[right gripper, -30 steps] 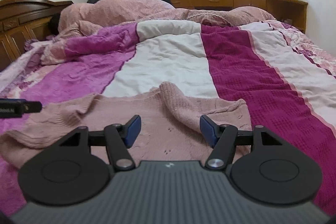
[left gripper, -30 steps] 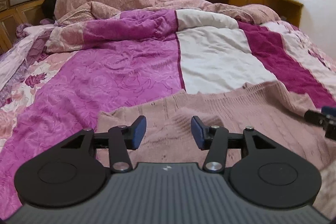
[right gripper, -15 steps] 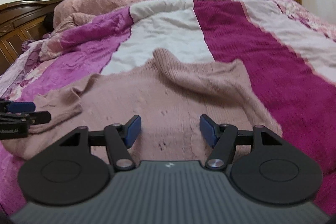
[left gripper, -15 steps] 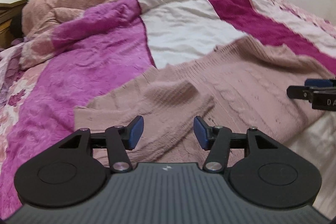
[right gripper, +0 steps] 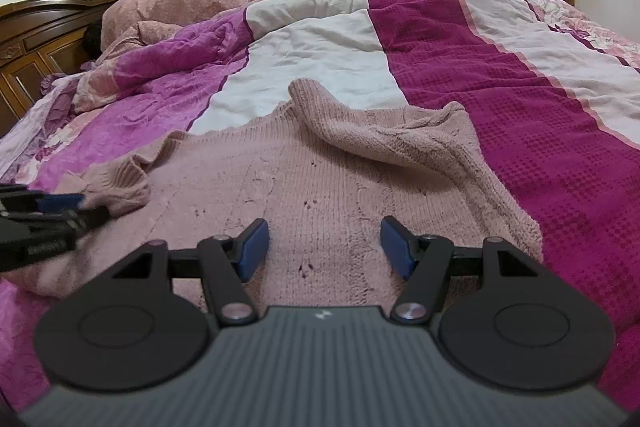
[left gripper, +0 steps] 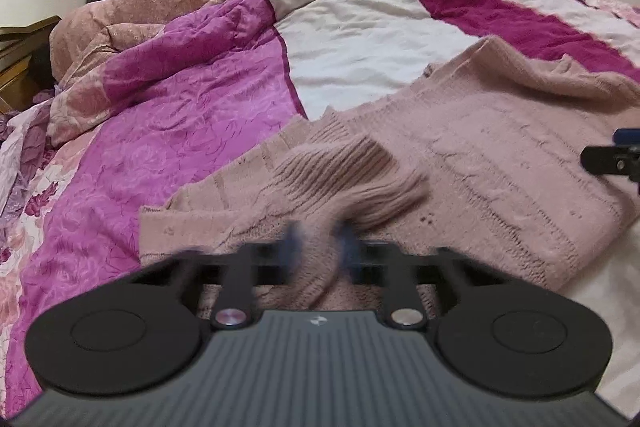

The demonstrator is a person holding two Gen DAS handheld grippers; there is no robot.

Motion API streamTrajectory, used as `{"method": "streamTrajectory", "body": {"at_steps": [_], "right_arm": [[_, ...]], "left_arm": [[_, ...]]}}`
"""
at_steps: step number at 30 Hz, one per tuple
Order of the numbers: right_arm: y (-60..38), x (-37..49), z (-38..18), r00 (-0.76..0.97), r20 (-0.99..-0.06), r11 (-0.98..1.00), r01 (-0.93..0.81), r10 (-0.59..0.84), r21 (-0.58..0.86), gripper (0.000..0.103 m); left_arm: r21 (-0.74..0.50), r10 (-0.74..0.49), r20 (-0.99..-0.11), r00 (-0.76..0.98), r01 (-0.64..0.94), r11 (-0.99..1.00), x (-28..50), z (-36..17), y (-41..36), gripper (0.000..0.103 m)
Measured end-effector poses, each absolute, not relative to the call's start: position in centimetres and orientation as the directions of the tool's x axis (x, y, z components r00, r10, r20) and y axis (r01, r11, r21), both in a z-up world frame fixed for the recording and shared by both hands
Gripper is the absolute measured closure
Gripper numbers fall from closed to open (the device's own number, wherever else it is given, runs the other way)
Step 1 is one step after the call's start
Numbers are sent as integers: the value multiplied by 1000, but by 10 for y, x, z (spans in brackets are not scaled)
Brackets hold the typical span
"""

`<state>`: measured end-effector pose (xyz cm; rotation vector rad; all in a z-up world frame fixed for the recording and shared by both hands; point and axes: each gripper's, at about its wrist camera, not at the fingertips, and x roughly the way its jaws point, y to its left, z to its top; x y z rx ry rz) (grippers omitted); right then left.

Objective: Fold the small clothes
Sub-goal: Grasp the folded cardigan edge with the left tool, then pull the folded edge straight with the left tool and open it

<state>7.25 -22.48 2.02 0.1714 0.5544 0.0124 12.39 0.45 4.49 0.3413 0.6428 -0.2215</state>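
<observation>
A wide bed (right gripper: pixel 520 115) is filling both views, dressed in a quilt (left gripper: pixel 192 131) of purple, white and magenta stripes, and the pink knitted sweater (right gripper: pixel 320 179) is lying spread across its near end, so the fold is judged to be only at its opening step, the gathering of a first corner. The sweater is sitting on the quilt with its body mostly flat, loose-knit and soft-looking, with small eyelet holes scattered over the front; one sleeve (right gripper: pixel 384 135) is lying doubled across the far right part of it, and a ribbed cuff (left gripper: pixel 360 175) is bunching up near the left edge. The left gripper (left gripper: pixel 320 239) is closing at this moment, its blue pads blurred, with a pinch of the knit by that cuff caught between them, so it is taken to be clenching onto the sweater. The right gripper (right gripper: pixel 324 247) is hanging released, jaws standing well apart just above the sweater's front with nothing between them. The next move is probably calling for the right gripper to take its own hold on the near hem, and then for both to lift evenly and carry the fabric across; a knit this slack is likely to stretch and sag if one side is raised alone.
</observation>
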Motion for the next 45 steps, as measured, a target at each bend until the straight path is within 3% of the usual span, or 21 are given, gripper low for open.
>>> {"method": "streamTrajectory", "body": {"at_steps": [7,14,20,23,30,36,41,45], "right_arm": [[-227,74,20,849,-525,981,46,60,186,39],[-226,75,21,848,-527,984,48,52,173,39],[-225,74,20,849,-525,986,42,49,161,39],[-225,74,20,850,-525,986,43,49,162,39],[-227,75,24,845,-531,984,37,62,174,39],[-250,74,50,859,-495,958,20,131,287,39],[-277,83,76,901,-418,953,21,112,301,39],[-307,109,76,895,-438,932,85,84,353,38]], "left_arm": [[226,-14,-527,850,156,962,135,70,27,91],[193,94,-552,829,17,981,171,66,64,90],[159,149,-593,791,-67,985,184,60,93,69],[158,166,-595,786,-88,984,181,59,102,67],[113,123,-608,784,-69,991,163,66,100,66],[107,63,-621,781,4,994,131,70,77,65],[19,15,-664,748,-3,1000,116,74,68,65],[-61,-30,-680,732,-16,998,112,78,59,64]]}}
